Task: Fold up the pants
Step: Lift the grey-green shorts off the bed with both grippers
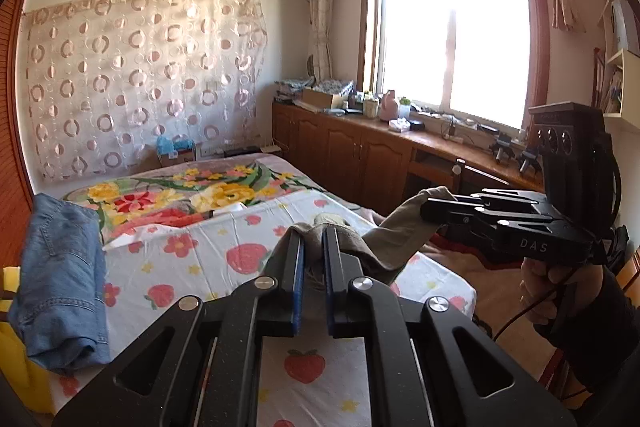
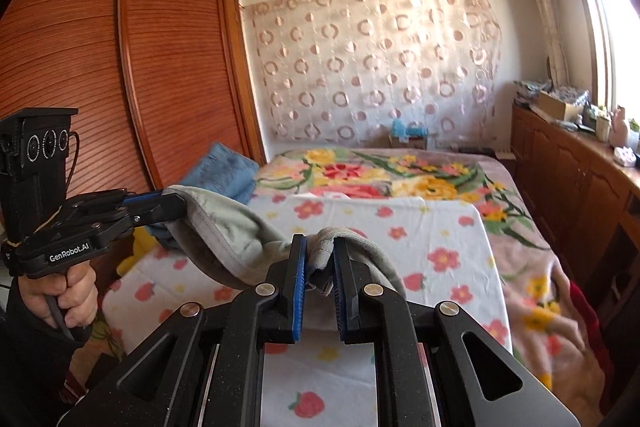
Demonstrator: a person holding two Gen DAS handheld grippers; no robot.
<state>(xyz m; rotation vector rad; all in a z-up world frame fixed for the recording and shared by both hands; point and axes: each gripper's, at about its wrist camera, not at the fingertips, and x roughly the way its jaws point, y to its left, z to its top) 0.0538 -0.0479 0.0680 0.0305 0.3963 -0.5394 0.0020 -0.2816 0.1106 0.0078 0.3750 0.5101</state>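
Left wrist view: your grey-green pants (image 1: 394,239) hang in the air above the bed (image 1: 224,247), stretched between both tools. L gripper (image 1: 313,233) has its jaws narrow, pinched on a bunched edge of the fabric; same tool shows in right wrist view (image 2: 168,205), gripping the hem side. R gripper (image 2: 320,247) has jaws narrow too, clamped on a fold of the pants, w/ cloth sagging between the two. Below you lies the strawberry-print sheet (image 2: 440,227) over a floral blanket (image 2: 400,171). Folded blue jeans (image 1: 64,279) sit at the bed's left edge, near the wooden wardrobe (image 2: 120,67). Window (image 1: 452,39) sits above the long wooden counter (image 1: 400,143).
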